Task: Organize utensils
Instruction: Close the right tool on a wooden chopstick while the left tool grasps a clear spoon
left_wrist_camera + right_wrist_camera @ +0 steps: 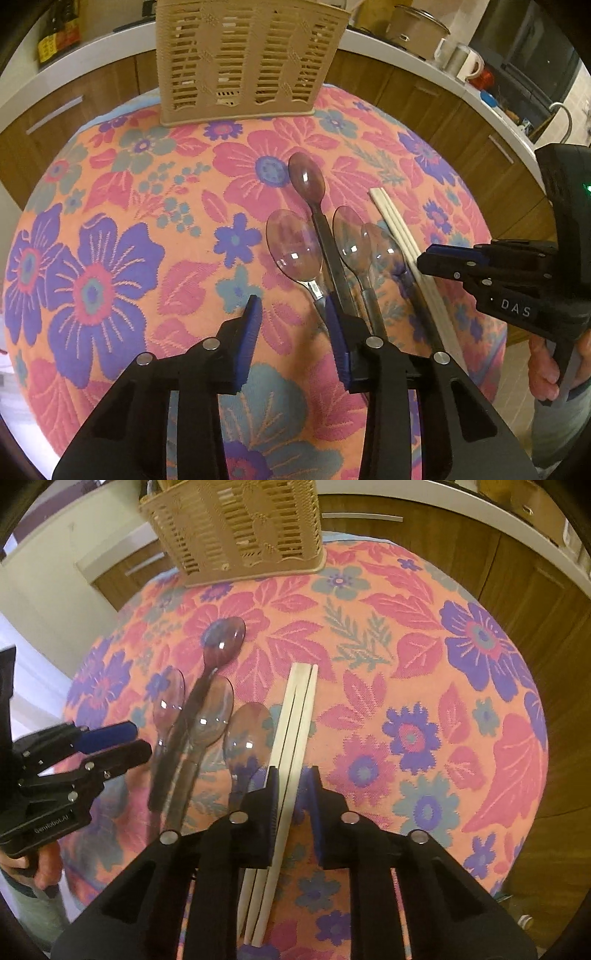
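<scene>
A beige slotted utensil holder [243,62] [236,528] stands at the far edge of the flower-patterned tablecloth [110,221] [424,701]. A purple-tinted spoon [306,181] [225,642] and three clear plastic spoons [291,247] [247,734] lie side by side, bowls pointing away. White chopsticks [395,225] [299,709] lie to their right. My left gripper [293,314] [140,740] is open just above the cloth; only cloth shows between its fingers, and its right finger sits over the spoon handles. My right gripper [293,797] [424,260] is shut on the chopsticks.
Brown cabinets with a white counter curve around behind the table. A pot [417,26] and mugs [469,62] stand on the counter at the right. A person's hand [546,369] holds the right gripper's handle. The table edge drops off on the right.
</scene>
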A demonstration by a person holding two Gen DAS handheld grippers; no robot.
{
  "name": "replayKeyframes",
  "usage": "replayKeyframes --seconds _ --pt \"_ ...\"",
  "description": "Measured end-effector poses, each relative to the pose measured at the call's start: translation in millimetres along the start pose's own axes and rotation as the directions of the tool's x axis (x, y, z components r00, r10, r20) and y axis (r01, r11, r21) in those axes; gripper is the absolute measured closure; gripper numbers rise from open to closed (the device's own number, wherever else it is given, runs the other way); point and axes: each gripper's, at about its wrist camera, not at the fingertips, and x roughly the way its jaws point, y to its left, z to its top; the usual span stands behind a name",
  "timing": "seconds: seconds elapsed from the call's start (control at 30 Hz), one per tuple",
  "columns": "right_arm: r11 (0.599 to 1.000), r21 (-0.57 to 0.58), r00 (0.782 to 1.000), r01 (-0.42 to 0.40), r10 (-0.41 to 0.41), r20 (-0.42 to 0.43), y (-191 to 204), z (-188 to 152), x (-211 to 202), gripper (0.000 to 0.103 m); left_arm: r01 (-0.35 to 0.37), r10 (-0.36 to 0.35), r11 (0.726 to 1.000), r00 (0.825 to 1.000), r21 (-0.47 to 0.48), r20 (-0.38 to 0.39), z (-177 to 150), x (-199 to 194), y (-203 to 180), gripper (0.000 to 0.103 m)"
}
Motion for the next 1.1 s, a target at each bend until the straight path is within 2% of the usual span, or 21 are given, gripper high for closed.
replayKeyframes --seconds 0.17,0.23,0.37,0.47,0.57,0.7,0.83,0.9,0.97,1.1 --pt "1.000 0.017 1.000 -0.026 0.026 -0.011 -6.0 -3.7 -1.2 0.090 -0.017 0.017 1.000 1.000 0.026 0.005 3.7 5.0 -6.0 0.070" --pt "1.000 0.030 1.000 -0.007 0.008 -0.012 -10.7 -5.4 -3.0 0.091 -0.022 0.022 0.999 1.000 0.036 0.007 4.2 6.3 -7.6 0.070" --pt "0.998 0.056 0.999 -0.027 0.028 -0.016 -19.9 -7.1 -5.2 0.090 -0.018 0.018 0.999 1.000 0.044 0.007 4.0 6.4 -9.1 0.063" --pt "0.999 0.044 1.000 0.016 -0.015 -0.012 -16.4 -5.2 -6.1 0.091 -0.051 0.051 0.996 0.999 0.069 0.003 5.0 9.0 -14.9 0.063" --pt "0.998 0.052 0.998 -0.034 0.037 -0.052 -14.7 -2.5 -0.6 0.090 -0.065 0.065 0.995 0.998 0.082 -0.001 4.9 9.2 -16.2 0.063" --pt "0.998 -0.040 0.996 0.041 -0.044 -0.074 -0.1 1.0 1.7 0.090 -0.063 0.067 0.993 0.997 0.102 -0.030 4.8 7.7 -16.5 0.064" --pt "0.994 -0.091 0.992 0.065 -0.074 -0.100 5.8 7.4 5.3 0.091 -0.092 0.099 0.988 0.994 0.122 -0.048 12.7 14.3 -23.3 0.064" --pt "0.993 -0.093 0.992 0.065 -0.075 -0.105 4.1 9.9 5.1 0.098 -0.124 0.131 0.984 0.991 0.129 -0.041 16.6 17.7 -25.9 0.071" --pt "0.995 -0.083 0.993 0.055 -0.064 -0.104 -0.7 12.9 3.5 0.099 -0.160 0.165 0.979 0.986 0.128 -0.031 18.4 16.9 -24.3 0.095" --pt "0.997 -0.046 0.995 0.066 -0.069 -0.073 -21.3 19.3 -6.5 0.099 -0.109 0.110 0.992 0.994 0.065 -0.023 19.2 10.0 -7.3 0.102"
